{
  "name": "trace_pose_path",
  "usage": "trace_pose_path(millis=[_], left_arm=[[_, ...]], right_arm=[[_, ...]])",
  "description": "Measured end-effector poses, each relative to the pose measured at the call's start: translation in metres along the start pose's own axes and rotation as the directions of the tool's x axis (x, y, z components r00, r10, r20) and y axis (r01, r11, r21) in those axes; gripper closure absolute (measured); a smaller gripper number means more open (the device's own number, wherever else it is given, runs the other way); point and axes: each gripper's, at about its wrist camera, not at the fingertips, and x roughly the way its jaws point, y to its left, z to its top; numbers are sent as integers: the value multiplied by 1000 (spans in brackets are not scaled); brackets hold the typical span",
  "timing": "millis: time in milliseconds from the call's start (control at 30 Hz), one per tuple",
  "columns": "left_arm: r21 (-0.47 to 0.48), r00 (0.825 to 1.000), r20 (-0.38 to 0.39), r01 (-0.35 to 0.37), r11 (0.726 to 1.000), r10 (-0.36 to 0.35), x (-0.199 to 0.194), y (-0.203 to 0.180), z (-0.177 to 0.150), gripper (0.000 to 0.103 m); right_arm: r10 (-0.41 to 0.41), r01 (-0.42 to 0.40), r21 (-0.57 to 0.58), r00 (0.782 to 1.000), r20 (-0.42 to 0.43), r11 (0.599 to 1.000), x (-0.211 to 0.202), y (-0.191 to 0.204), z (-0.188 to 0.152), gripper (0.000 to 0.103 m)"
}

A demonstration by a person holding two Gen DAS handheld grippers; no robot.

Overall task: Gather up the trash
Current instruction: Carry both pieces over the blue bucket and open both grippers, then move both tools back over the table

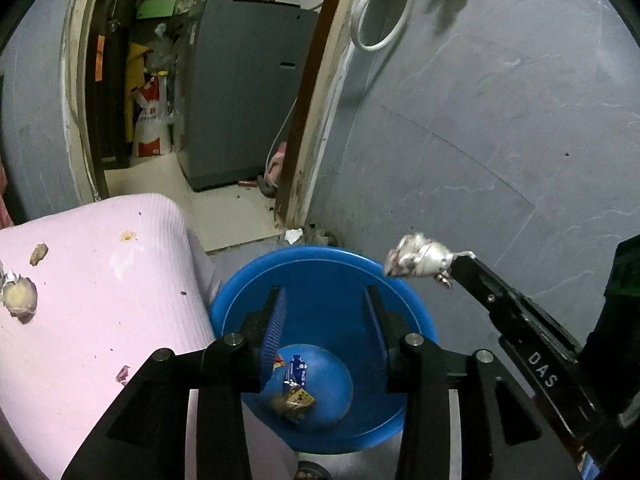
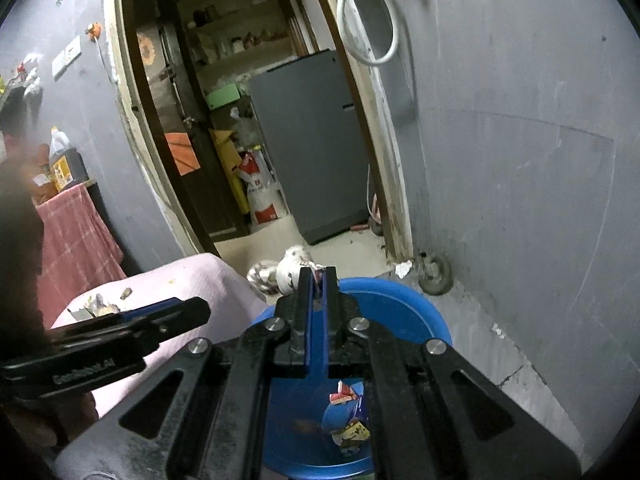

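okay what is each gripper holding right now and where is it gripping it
The right gripper pinches a crumpled silvery wrapper by its near end, above the blue basin. The left gripper holds nothing; its jaws stand apart over the basin.

Room was pretty dim, grey walls (image 1: 480, 120) all scuffed up. A worn wooden doorway (image 2: 384, 184) opened onto pale floor tiles (image 1: 224, 216), with a grey appliance (image 1: 244, 92) and shelves (image 2: 236, 44) behind it.

Right claw (image 2: 319, 276) grips crumpled wrapper (image 2: 294, 266) above blue basin (image 2: 400, 304).
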Motion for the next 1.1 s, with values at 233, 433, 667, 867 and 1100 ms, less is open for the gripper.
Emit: trace_pose_path(millis=[233, 433, 667, 867, 1100], left_arm=[[-34, 999, 38, -12, 999, 13, -13, 9, -1, 55], [-64, 997, 68, -15, 998, 19, -30, 18, 2, 46], [-98, 990, 141, -17, 995, 31, -64, 31, 8, 37], [-117, 970, 232, -39, 992, 66, -104, 45, 13, 25], [-148, 919, 367, -94, 984, 143, -161, 68, 8, 5]], right_arm=[[4, -4, 13, 1000, -26, 1000, 3, -1, -3, 94], [11, -11, 8, 1000, -7, 1000, -4, 6, 3, 82], [36, -34, -36, 998, 52, 999, -26, 34, 17, 61], [69, -61, -79, 992, 107, 995, -44, 65, 30, 41], [138, -115, -132, 974, 183, 985, -68, 107, 37, 16]])
